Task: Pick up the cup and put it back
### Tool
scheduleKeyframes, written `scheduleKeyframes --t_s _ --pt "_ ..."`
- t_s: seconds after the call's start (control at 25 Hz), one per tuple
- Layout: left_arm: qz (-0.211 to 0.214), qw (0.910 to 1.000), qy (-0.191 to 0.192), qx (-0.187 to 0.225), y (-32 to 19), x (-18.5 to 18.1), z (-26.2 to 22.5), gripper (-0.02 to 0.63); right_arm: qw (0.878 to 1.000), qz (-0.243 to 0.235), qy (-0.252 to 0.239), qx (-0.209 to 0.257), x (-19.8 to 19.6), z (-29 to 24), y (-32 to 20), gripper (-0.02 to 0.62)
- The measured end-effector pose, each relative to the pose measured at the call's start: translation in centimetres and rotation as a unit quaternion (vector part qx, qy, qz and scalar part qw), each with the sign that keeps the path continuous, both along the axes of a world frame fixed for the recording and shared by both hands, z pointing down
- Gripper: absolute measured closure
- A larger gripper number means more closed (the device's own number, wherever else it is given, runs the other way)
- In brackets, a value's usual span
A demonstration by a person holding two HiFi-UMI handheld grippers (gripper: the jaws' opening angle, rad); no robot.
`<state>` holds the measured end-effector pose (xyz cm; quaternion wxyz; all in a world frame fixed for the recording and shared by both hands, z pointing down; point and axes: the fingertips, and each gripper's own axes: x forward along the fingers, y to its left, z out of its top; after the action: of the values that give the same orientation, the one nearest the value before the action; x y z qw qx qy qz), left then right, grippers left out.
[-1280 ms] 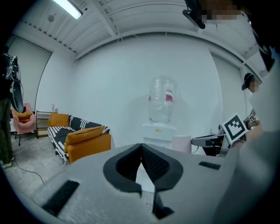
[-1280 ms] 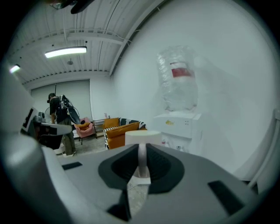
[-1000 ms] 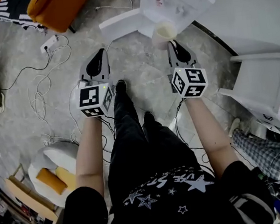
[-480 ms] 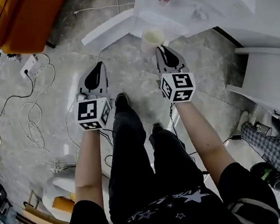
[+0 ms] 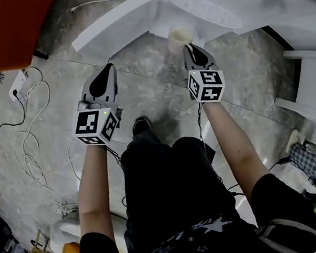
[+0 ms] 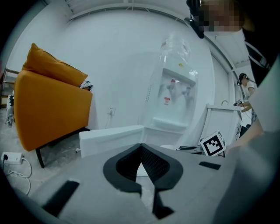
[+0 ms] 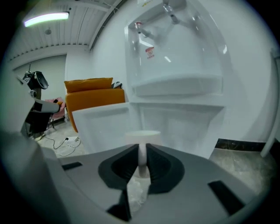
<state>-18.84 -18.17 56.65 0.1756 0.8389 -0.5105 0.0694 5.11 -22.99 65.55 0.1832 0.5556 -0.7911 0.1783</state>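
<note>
A cream paper cup (image 5: pixel 180 35) stands upright in front of the white water dispenser (image 5: pixel 206 4), low over the grey floor. My right gripper (image 5: pixel 190 49) is shut on the cup's near wall, with one pad inside the rim and one outside. In the right gripper view the cup (image 7: pixel 142 136) rises between the dark pads (image 7: pixel 159 165) of the right gripper (image 7: pixel 142 152). I cannot tell whether its base touches the floor. My left gripper (image 5: pixel 108 70) hangs to the left over bare floor. It holds nothing, and in the left gripper view (image 6: pixel 141 148) its jaws meet.
A low white box (image 5: pixel 114 27) lies left of the dispenser. An orange sofa (image 5: pixel 4 24) stands at the far left, with a power strip (image 5: pixel 18 87) and loose cables beside it. A white frame (image 5: pixel 312 85) is at the right. The person's legs fill the near floor.
Both grippers have come down closer to the floor, and the head view has sunk with them. The cup stays in the right gripper. The dispenser's tray now shows above the cup.
</note>
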Motion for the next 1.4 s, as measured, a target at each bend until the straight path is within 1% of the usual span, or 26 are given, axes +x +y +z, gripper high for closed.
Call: scheduleKeyframes --t_s 0.08,0.28,0.36,0.52,0.68,0.92,1.08,1.2,1.32,1.4 --pt "-0.001 0.9998 -0.015 0.012 -0.7 -0.3 2.5 0.597 1.000 0.020 0.000 0.003 1.3 3.0 -1.4 0.545" --pt "0.005 0.9986 -0.030 0.044 -2.4 -0.8 7.6 0.597 0.998 0.053 0.003 0.033 3.1 8.4 -5.4 0.545" --pt "0.013 0.9975 -0.038 0.057 -2.8 -0.9 9.1 0.597 0.997 0.062 -0.001 0.044 3.1 9.7 -6.6 0.545" --pt "0.019 0.9965 -0.037 0.073 -3.7 -1.1 10.3 0.597 0.996 0.065 0.004 0.057 3.2 10.9 -7.9 0.545" --pt "0.011 0.9968 -0.034 0.072 -4.6 -1.6 10.2 0.597 0.996 0.065 0.022 0.057 3.4 11.7 -9.4 0.545" --pt "0.020 0.9970 -0.028 0.070 -5.4 -1.4 10.8 0.597 0.994 0.076 0.054 0.052 5.1 14.0 -12.7 0.545" --pt "0.017 0.9975 -0.026 0.063 -6.0 -1.6 11.9 0.597 0.992 0.100 0.054 0.046 6.4 15.9 -13.5 0.545" --pt "0.021 0.9976 -0.023 0.062 -6.2 -1.2 12.3 0.597 0.991 0.107 0.049 0.058 6.8 16.4 -13.9 0.545" --pt "0.028 0.9973 -0.028 0.061 -6.4 -0.5 12.6 0.597 0.991 0.108 0.050 0.067 6.9 17.0 -14.3 0.543" --pt "0.032 0.9973 -0.032 0.059 -6.6 -0.1 12.9 0.597 0.990 0.117 0.046 0.058 7.0 17.8 -14.4 0.541"
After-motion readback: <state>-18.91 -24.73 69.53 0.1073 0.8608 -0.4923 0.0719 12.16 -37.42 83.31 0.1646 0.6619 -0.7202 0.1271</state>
